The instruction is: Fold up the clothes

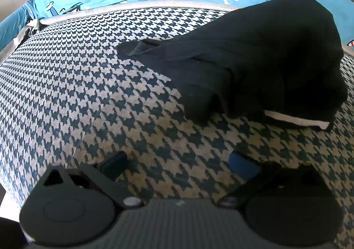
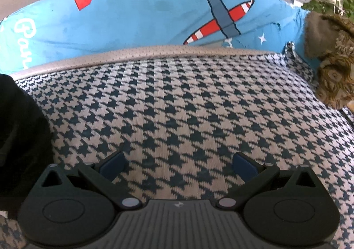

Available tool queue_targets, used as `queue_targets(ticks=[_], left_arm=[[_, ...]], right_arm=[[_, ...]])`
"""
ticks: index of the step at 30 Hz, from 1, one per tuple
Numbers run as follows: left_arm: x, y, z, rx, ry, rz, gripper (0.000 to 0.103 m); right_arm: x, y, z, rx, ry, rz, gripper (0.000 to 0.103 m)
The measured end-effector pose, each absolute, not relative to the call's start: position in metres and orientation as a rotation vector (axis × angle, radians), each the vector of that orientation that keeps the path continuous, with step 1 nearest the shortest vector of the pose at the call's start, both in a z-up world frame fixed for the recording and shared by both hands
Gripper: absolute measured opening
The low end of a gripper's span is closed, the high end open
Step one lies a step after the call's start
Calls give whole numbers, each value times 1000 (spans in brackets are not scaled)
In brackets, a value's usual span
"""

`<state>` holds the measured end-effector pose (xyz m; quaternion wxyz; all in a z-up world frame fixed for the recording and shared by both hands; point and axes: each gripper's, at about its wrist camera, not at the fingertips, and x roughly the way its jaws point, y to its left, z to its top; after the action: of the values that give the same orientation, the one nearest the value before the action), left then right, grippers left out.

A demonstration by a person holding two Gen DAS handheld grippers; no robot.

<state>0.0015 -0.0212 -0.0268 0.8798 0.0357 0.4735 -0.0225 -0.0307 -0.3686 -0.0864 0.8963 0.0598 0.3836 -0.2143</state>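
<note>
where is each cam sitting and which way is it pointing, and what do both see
Left wrist: rides the left gripper, low over the houndstooth cover, facing the black garment ahead on its right; only its own open fingers show.
Right wrist: rides the right gripper, facing bare cover toward the blue cushion; its open fingers show, the garment at its left edge.
Shared: cover, cushion, garment.

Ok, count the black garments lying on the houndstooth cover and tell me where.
1: the black garment lies bunched on the houndstooth cover, ahead-right of the left gripper and at the right wrist view's left edge. Others may lie outside view.
</note>
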Motion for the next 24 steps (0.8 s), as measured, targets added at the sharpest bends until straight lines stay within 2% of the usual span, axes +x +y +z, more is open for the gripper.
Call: queue_targets(ticks=[7,14,24], left_arm=[[2,-21,-29,73,982,-52,103],[1,-20,-28,69,986,-52,103],[-3,-16,-21,64,1001,-33,103]], right_arm=[[-44,-346,-77,185,891,-456,103],[-73,-301,-64,309,899,-331,103],[-91,-228,-40,-6,858,-193,103]])
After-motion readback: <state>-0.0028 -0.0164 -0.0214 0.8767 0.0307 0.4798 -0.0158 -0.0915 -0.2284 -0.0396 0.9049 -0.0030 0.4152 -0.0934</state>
